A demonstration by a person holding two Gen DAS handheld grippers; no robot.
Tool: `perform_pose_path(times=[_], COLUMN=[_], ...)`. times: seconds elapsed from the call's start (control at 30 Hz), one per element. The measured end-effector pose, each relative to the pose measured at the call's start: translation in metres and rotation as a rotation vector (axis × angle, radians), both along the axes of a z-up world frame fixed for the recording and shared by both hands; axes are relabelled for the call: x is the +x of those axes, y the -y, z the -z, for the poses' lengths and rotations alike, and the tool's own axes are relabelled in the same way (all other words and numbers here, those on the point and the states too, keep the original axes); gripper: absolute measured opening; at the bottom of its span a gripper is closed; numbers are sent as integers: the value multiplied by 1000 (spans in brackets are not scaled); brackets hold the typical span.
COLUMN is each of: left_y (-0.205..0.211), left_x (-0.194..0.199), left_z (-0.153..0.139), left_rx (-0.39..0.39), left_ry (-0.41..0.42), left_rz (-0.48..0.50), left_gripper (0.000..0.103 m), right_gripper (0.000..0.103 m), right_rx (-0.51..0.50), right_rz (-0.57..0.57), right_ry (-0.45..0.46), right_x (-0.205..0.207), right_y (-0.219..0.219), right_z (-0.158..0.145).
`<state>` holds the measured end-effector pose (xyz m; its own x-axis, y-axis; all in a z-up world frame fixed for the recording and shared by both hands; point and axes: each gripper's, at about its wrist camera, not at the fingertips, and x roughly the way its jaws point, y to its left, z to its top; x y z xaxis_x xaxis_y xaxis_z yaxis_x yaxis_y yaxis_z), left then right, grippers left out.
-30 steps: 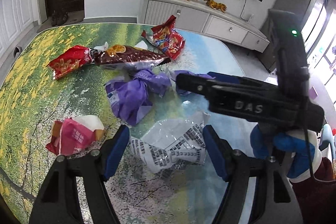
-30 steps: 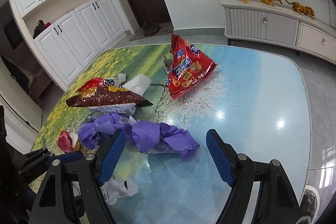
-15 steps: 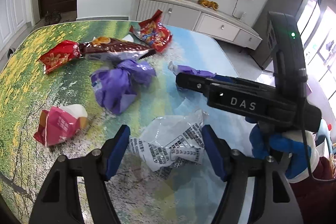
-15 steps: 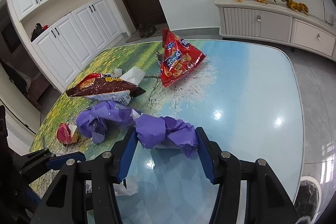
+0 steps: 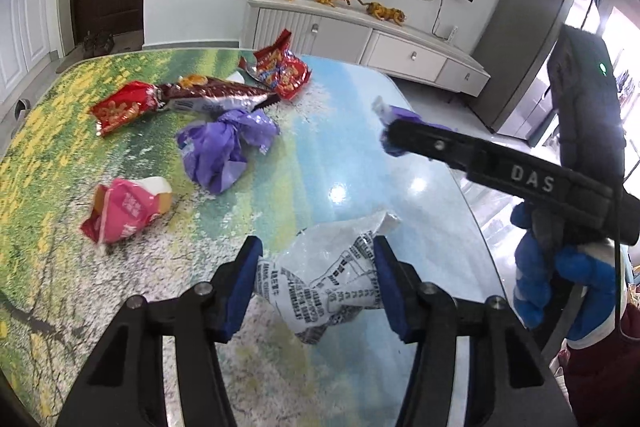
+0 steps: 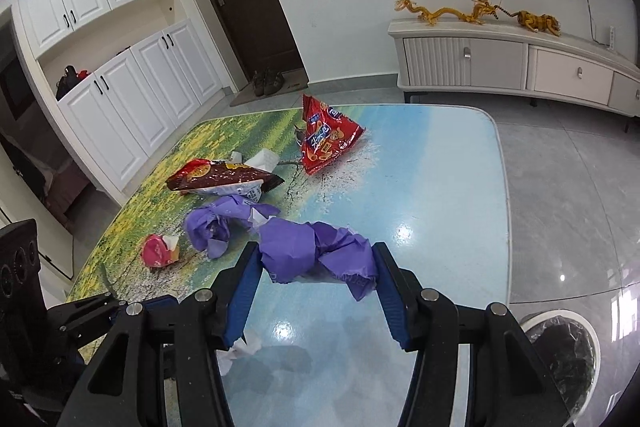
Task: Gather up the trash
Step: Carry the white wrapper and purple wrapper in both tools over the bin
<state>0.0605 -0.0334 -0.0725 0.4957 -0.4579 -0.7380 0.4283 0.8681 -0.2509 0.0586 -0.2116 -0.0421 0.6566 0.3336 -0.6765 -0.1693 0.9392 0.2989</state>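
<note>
The right tongs (image 6: 316,281) were closed on a crumpled purple wrapper (image 6: 316,253), which was pressed between the two blue pads and appeared lifted a little above the glossy worktop (image 6: 440,195). The left tongs (image 5: 316,287) were closed in the same way on a white wrapper with black print (image 5: 332,279), and its pads touched both sides of it. In the left view the right tongs (image 5: 404,135) appeared from the side as a black bar, with a piece of the purple wrapper (image 5: 390,115) showing at its tip and a blue glove (image 5: 560,275) below it. Further out on the worktop lay a second purple wrapper (image 5: 224,147), and near it a pink and white packet (image 5: 124,207). Behind these were a dark brown snack bag (image 6: 224,177), a red packet (image 5: 120,105) touching its end, and a red chip bag (image 6: 326,137) nearest to the far edge. On the floor to the right of the worktop stood a bin with a black liner (image 6: 560,351). A white low cabinet (image 6: 500,63) with golden dragon figures (image 6: 444,13) stood against the wall.
</note>
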Motion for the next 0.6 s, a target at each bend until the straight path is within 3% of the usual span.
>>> perform_pose_path(times=[0.6], left_y=[-33], left_x=[-21], left_z=[-73], left_rx=[-100], left_ry=[97], left_rz=[-71], left_gripper=[53], right_gripper=[53], right_rx=[3], right_rz=[113], right_ry=[102], right_x=[-62], right_y=[38], right_z=[-41])
